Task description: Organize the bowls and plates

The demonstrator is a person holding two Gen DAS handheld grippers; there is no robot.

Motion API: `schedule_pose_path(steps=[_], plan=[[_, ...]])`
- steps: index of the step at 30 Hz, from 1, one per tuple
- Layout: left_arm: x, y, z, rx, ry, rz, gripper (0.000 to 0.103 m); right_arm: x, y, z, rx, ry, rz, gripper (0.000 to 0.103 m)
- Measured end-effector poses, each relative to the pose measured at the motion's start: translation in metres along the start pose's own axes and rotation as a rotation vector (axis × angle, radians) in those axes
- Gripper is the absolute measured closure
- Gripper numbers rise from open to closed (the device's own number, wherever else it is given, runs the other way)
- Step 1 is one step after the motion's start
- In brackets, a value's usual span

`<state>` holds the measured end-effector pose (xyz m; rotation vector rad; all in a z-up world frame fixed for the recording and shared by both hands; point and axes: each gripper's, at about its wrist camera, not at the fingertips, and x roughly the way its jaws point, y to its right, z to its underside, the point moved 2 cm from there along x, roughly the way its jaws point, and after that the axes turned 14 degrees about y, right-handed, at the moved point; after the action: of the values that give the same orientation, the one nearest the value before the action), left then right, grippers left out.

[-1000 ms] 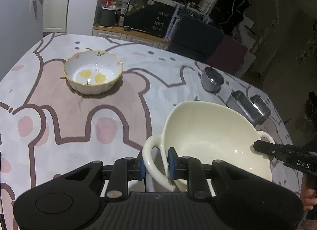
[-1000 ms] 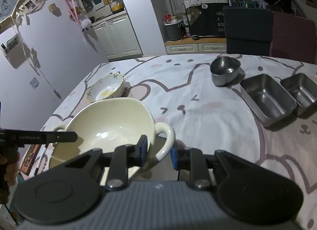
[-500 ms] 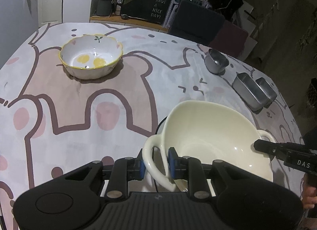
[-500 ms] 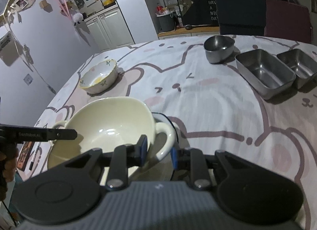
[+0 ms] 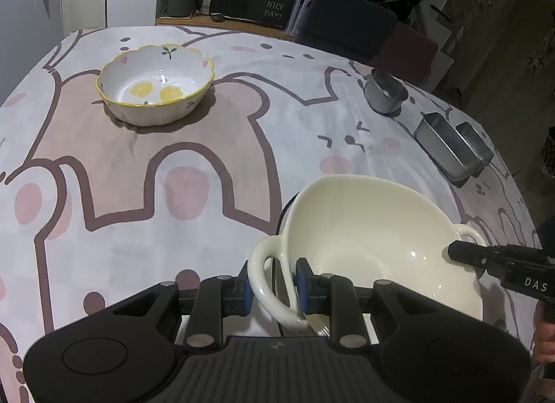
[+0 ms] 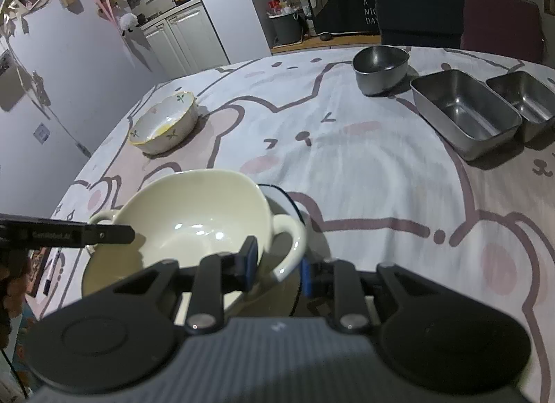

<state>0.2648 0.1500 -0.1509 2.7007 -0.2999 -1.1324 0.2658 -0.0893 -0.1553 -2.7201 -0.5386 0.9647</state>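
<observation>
Bear-print tablecloth (image 5: 145, 222), both tongs (image 5: 272, 290) (image 6: 277, 260) clamped on cream bowl (image 5: 374, 240) handles, bowl's underside hidden.

Dim room, fisheye-warped, dark corners

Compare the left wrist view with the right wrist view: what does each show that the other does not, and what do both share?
Left only: lemon prints inside the floral bowl.
Right only: insides of both steel trays, white cabinets.
Both: the cream two-handled bowl, each gripper, left and right, around a handle; the round steel bowl.
</observation>
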Motion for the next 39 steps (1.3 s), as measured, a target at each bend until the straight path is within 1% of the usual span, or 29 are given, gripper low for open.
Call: schedule_pose_path(steps=[33,39], plan=[[0.01,0.002,0.0,0.012,-0.026,-0.009,0.075,0.006,0.003,0.001,0.009,-0.017,0.016,0.073],[0.013,0.003,0.002,0.039,-0.05,-0.011,0.074,0.006,0.003,0.002,0.003,-0.034,0.023,0.073]])
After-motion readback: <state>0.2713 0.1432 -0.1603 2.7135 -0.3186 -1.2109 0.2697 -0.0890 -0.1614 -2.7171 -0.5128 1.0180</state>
